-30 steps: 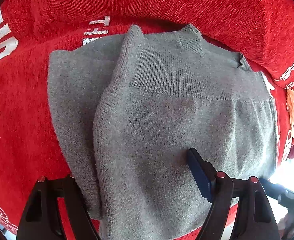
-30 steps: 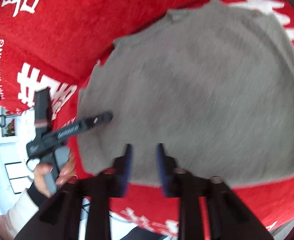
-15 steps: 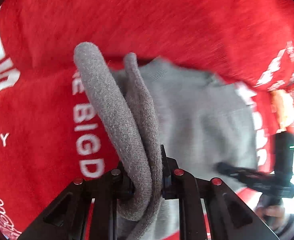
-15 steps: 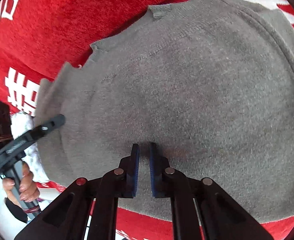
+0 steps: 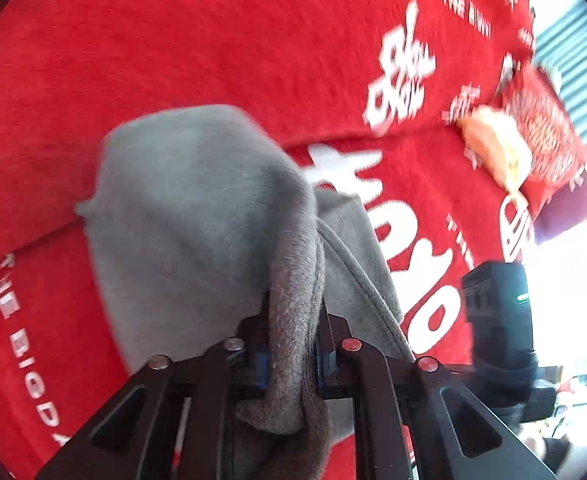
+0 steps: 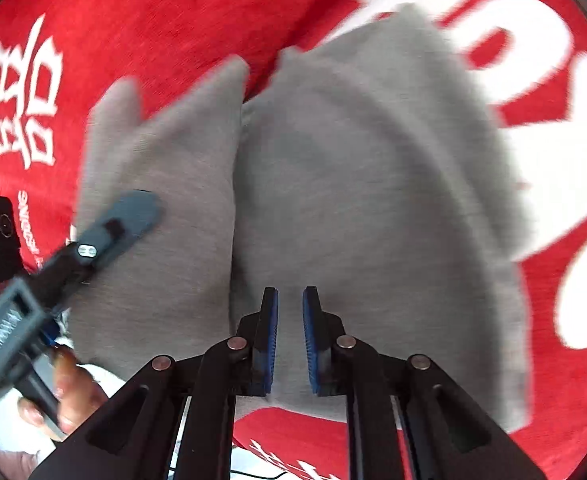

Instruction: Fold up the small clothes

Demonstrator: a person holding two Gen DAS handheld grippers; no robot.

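Note:
A small grey knit sweater (image 5: 189, 208) lies on a red blanket (image 5: 213, 40) with white lettering. My left gripper (image 5: 293, 312) has a thick fold of the sweater between its jaws, which are closing; the pads press on it and the fold hangs lifted off the blanket. In the right wrist view the sweater (image 6: 373, 184) spreads out in two humps under my right gripper (image 6: 291, 300). Its jaws are opening with a narrow gap and nothing between them. One finger (image 6: 129, 216) of the left gripper reaches in over the sweater's left side.
A person's hand (image 6: 69, 392) holds the left gripper's handle at the lower left. A yellowish soft item (image 5: 493, 144) and a red patterned pouch (image 5: 541, 136) lie at the blanket's far right. The blanket's edge (image 6: 293, 428) runs just below the sweater's hem.
The left gripper went from wide open over the flat sweater to shut on a fold, then lifted and carried it sideways. The right gripper moved across the sweater and its jaws parted slightly.

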